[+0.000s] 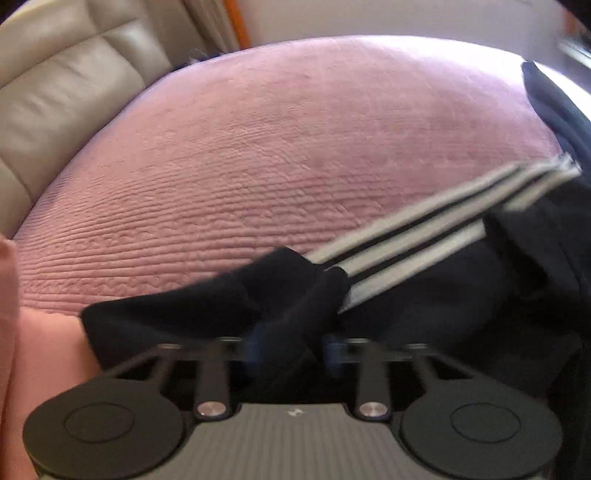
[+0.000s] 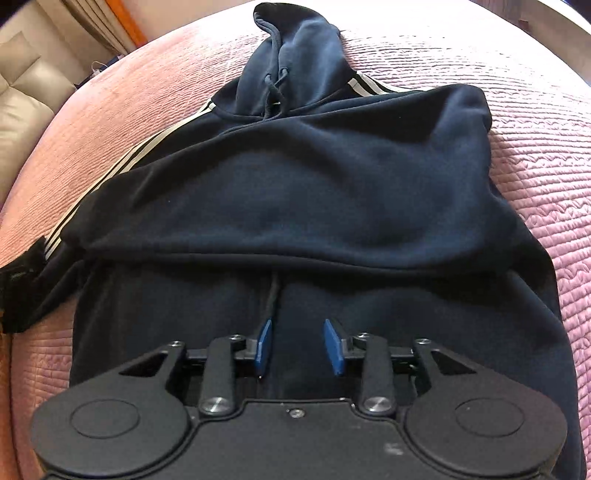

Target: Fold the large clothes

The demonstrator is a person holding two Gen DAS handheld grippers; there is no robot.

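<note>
A navy hoodie (image 2: 314, 192) with white sleeve stripes lies on the pink quilted bedspread (image 2: 535, 155), hood (image 2: 295, 55) at the far end and one sleeve folded across the chest. My right gripper (image 2: 301, 345) is open just above the hoodie's lower front, blue fingers (image 2: 264, 343) apart with nothing between them. My left gripper (image 1: 291, 349) is shut on the cuff (image 1: 284, 295) of the striped sleeve (image 1: 424, 236), which stretches away to the right over the bedspread (image 1: 258, 147).
A beige cushioned headboard (image 1: 55, 92) stands at the far left, also seen in the right wrist view (image 2: 26, 96). Curtains (image 2: 99, 26) hang behind it. Bare bedspread lies to the hoodie's left and right.
</note>
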